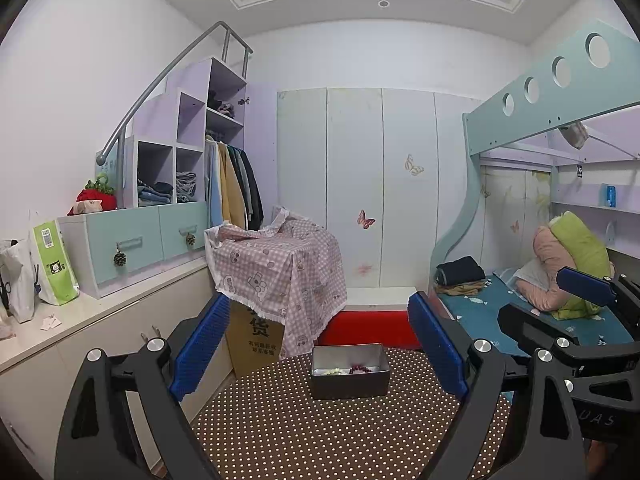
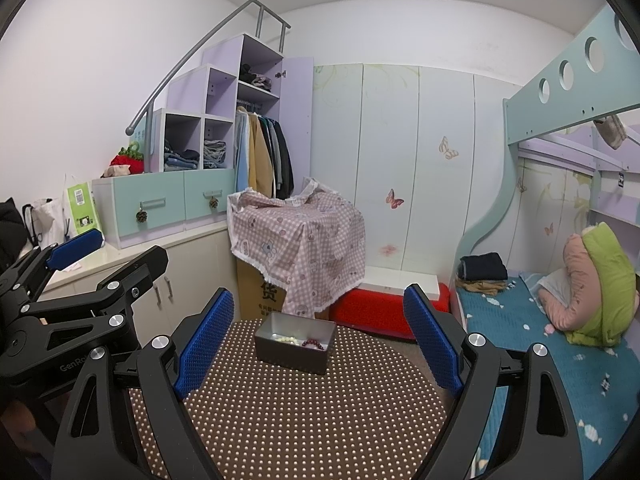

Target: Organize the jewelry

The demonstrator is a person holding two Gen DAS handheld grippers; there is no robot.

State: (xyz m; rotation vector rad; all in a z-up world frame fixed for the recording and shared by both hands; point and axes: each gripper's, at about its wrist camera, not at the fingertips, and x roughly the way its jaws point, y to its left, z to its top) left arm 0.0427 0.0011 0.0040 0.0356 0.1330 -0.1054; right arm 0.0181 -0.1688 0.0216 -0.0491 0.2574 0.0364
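A grey metal box [image 1: 350,372] stands near the far edge of a brown dotted table [image 1: 320,432]. Inside it lie a pale bead bracelet [image 1: 333,371] and a dark red bead bracelet [image 1: 361,369]. The box [image 2: 295,342] also shows in the right wrist view, with the pale bracelet [image 2: 283,337] and the red bracelet [image 2: 314,344]. My left gripper [image 1: 316,344] is open and empty, held back from the box. My right gripper [image 2: 318,338] is open and empty, also short of the box. Each gripper shows at the edge of the other's view.
A cardboard box under a pink checked cloth [image 1: 280,264] stands behind the table. A red bench [image 1: 368,328] sits by the wardrobe. A bunk bed [image 1: 520,320] is on the right. A low white cabinet [image 1: 80,336] with bags runs along the left.
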